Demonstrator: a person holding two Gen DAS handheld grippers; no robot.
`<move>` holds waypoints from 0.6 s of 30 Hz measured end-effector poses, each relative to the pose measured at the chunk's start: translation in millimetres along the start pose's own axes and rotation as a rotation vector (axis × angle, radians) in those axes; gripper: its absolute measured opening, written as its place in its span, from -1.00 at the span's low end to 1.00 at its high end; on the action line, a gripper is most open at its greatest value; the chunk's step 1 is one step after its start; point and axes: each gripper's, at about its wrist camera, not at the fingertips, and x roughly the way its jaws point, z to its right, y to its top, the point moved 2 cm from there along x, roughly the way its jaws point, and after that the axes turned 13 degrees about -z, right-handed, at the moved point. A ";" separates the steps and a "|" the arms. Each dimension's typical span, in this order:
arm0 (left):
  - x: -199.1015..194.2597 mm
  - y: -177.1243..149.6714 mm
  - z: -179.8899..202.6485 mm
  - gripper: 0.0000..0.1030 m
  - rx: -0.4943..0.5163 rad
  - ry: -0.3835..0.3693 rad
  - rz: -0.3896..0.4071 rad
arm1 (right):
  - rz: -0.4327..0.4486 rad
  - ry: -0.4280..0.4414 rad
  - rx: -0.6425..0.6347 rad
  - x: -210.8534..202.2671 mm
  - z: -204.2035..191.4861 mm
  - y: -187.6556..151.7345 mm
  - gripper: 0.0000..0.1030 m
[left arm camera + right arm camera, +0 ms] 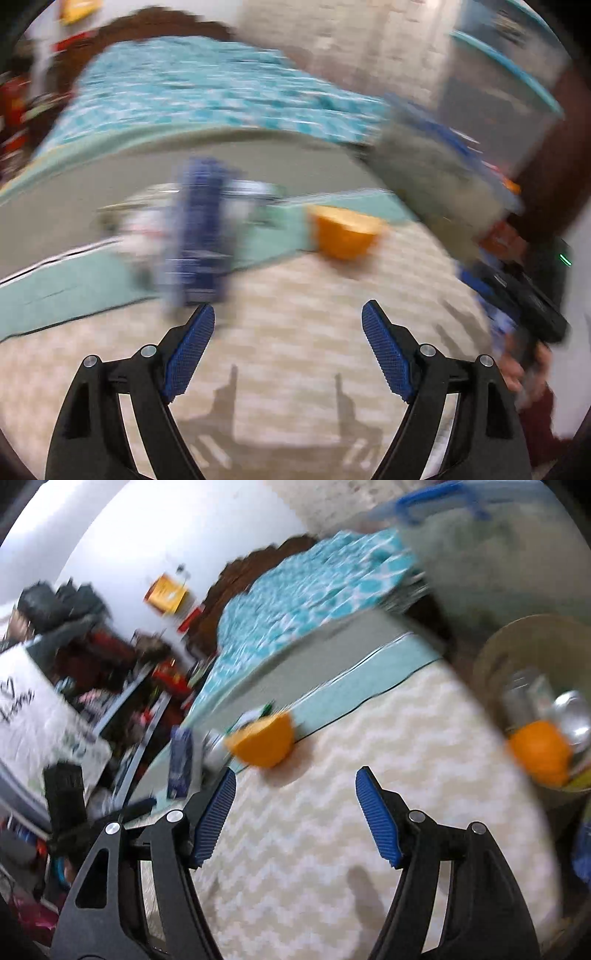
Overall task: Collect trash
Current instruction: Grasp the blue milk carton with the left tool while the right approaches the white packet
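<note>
Our left gripper (288,314) and right gripper (295,779) both gape wide, empty, above a chevron rug (332,830). An orange cup (264,744) and blue carton (181,762) lie ahead, blurred; a bin (491,653) holds trash at right.

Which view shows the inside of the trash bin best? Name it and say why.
The right wrist view. There the tan trash bin opens toward the camera at right, showing an orange item and a silvery can inside. The left wrist view shows only a blurred grey bulk with a blue handle at right; whether that is the bin, and what it holds, cannot be told.
</note>
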 end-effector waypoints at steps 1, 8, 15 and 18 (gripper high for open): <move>4.7 4.2 -14.0 0.51 -0.036 0.053 -0.006 | -0.026 0.017 -0.004 12.6 -10.7 -2.6 0.33; 56.1 28.3 -41.2 0.38 -0.108 0.128 -0.059 | -0.119 0.016 -0.080 53.6 -60.3 -11.1 0.35; 42.0 -1.3 -58.5 0.04 -0.122 0.004 -0.077 | -0.164 -0.030 -0.194 80.8 -102.5 5.0 0.35; 14.0 -41.9 -75.8 0.01 -0.130 -0.088 -0.066 | -0.186 -0.052 -0.246 100.0 -121.5 23.2 0.35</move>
